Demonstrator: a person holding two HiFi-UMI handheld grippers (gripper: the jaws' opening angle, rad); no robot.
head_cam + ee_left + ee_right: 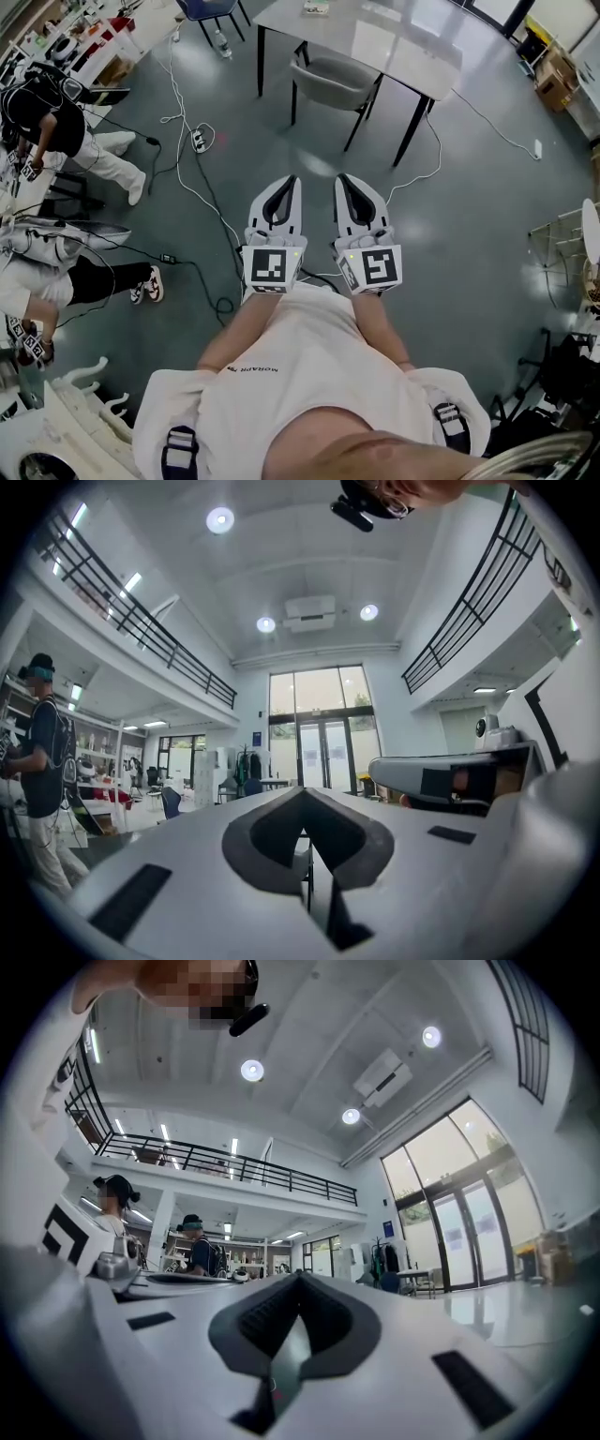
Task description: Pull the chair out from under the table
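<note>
A grey chair (330, 82) with dark legs stands tucked under the near edge of a grey table (412, 52), far ahead of me in the head view. My left gripper (286, 181) and right gripper (343, 180) are held side by side in front of my chest, well short of the chair. Both are shut with nothing between the jaws. In the left gripper view the left gripper (305, 794) has its tips together, with a sliver of the chair (302, 857) showing through the gap below. The right gripper (298, 1279) also has its tips closed.
Cables (192, 178) and a power strip (201, 139) trail across the floor to the left of my path. Two people (66, 131) are at the left near cluttered benches. A blue chair (208, 11) stands at the back. Boxes (558, 75) sit at the far right.
</note>
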